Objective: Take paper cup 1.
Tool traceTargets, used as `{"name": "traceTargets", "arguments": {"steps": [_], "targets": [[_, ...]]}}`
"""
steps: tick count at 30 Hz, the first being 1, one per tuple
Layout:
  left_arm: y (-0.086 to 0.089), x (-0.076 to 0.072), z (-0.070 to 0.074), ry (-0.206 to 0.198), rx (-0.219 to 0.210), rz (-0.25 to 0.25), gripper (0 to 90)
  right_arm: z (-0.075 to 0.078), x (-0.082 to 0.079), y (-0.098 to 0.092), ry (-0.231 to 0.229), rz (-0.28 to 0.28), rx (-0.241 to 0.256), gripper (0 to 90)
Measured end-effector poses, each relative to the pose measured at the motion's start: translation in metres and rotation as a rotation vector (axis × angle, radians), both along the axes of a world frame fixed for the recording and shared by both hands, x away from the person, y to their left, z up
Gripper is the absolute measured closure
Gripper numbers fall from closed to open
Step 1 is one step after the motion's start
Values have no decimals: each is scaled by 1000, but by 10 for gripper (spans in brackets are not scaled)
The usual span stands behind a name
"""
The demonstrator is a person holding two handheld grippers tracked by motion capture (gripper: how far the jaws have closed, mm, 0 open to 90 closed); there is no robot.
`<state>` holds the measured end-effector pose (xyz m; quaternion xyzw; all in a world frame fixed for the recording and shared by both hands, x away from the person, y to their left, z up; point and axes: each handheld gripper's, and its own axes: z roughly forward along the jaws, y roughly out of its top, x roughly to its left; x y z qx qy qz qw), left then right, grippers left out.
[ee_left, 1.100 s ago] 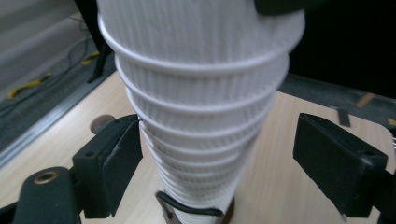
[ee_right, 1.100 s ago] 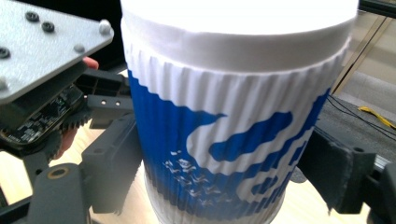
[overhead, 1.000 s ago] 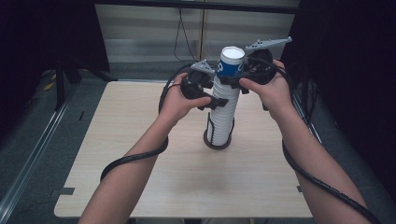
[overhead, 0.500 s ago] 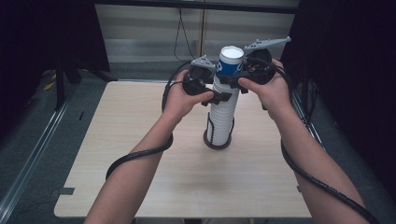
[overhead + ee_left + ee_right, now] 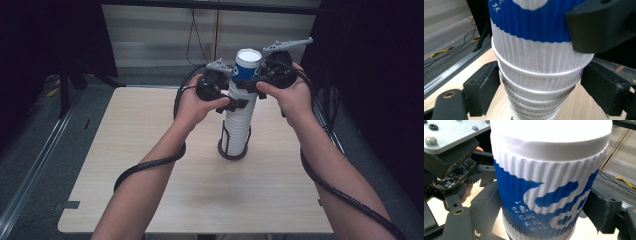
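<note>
Blue-and-white ribbed paper marks the top cup (image 5: 248, 65), which crowns a tall stack of white cups (image 5: 237, 125) standing upright in a dark ring holder (image 5: 233, 152) near the middle of the wooden table (image 5: 150, 200). Compared with a second ago, the top cup sits a little higher above the stack, and the left gripper (image 5: 231, 103) has settled lower against the white cups; I judge this as the start of peeling the top cup off while the rest is held down.

Below the blue cup, the left gripper's jaws stand on either side of the stack, just under a rolled rim; their pads look close to the ribbed wall or just touching it, and I cannot tell whether they truly clamp. At the blue cup itself, the right gripper (image 5: 252, 82) spans the printed band, jaws wide enough for the cup's full width and seemingly pressed to both sides, gripping it. Both hands sit just beside the stack's top.
</note>
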<state>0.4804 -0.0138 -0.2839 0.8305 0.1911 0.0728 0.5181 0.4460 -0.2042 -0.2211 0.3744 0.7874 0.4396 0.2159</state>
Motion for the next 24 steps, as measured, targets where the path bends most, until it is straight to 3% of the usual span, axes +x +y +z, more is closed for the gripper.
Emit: {"name": "traceTargets", "arguments": {"steps": [4,10,12,18,24], "targets": [[0,1,0,1,0,2,159,1,0,0,-1,-1,6,214],[1,1,-1,3,-6,4,159,11,-2,0,-39,-2,26,235],[1,0,-1,0,-9,3,159,15,-2,1,-40,1,14,237],[4,0,-2,7,-20,12,159,17,-3,-1,-38,-10,60,238],[3,0,-3,10,-25,15,159,22,-3,-1,-49,-4,61,237]]}}
